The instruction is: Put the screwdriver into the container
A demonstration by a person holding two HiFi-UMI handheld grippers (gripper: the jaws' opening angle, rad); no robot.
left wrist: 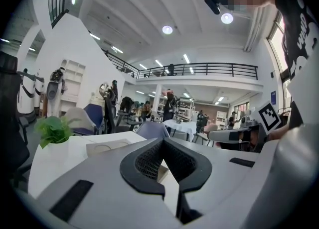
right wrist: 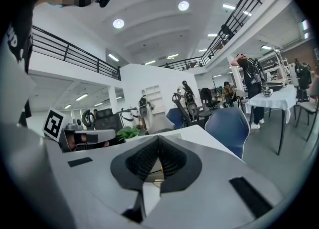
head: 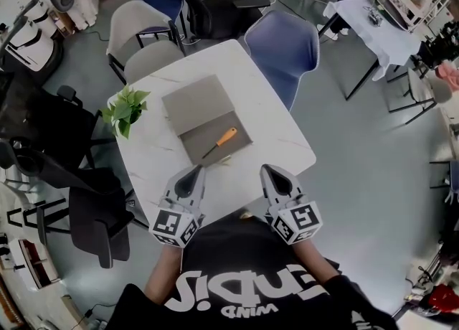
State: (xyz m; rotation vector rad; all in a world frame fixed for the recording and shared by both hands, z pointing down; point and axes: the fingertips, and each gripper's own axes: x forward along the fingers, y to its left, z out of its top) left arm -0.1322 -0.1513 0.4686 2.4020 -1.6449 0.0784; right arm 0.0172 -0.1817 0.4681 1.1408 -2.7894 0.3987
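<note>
- Both grippers hover over the near edge of the white table point(head: 276, 135), just in front of the person's black shirt. The left gripper point(head: 192, 172) is clenched, its tips meeting with nothing between the pads, and the right gripper point(head: 270, 171) is clenched and empty too.
- Just past the tips lies the screwdriver point(head: 219, 143), nearer the left gripper. It lies slantwise, with the dark shaft pointing toward the person's left and the orange handle pointing away to the right.
- It rests on the nearer panel point(head: 192, 142) of the flat grey container point(head: 195, 100), which looks opened out into two halves.
- I cannot tell whether this nearer panel is the tray or the lid. If it is the tray, the tool already lies where the task wants it. If it is the lid, the tool has yet to go in. So the hinge line and the rims are worth reading before anything is committed.
- Any grasp would go best across the orange handle, which is thicker and less slippery than the shaft. The jaws should spread well before they come down, so the round tool is not nudged into a roll.
- A small pale thing point(head: 224, 158) lies at the panel's near edge, and I cannot tell what it is. It is best kept clear of.
- Farther left stands a potted plant point(head: 125, 110), well apart from the tool, and chairs ring the far side of the table.
</note>
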